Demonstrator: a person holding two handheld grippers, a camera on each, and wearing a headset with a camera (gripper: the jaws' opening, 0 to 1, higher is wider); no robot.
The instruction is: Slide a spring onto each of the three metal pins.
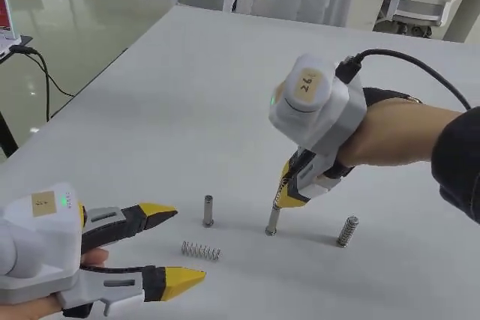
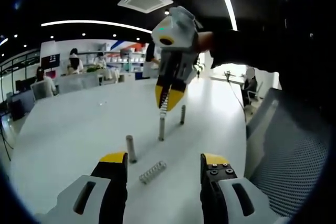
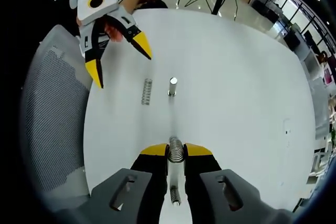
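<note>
spring (image 2: 164,106) clamped in right hand-held gripper (image 3: 176,151), over middle pin (image 1: 272,220)

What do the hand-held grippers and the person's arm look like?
The left hand-held gripper and right hand-held gripper each have a white housing, black jaws with yellow tips and a tan sticker; the right's reads 26. A black cable leaves the right one. The right arm wears a dark sleeve.

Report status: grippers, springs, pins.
Right gripper shut on small steel coil spring above middle grey metal pin. Left gripper open, empty. Right-hand pin already sprung; left-hand pin bare, loose spring beside it. Nothing in the way.
</note>
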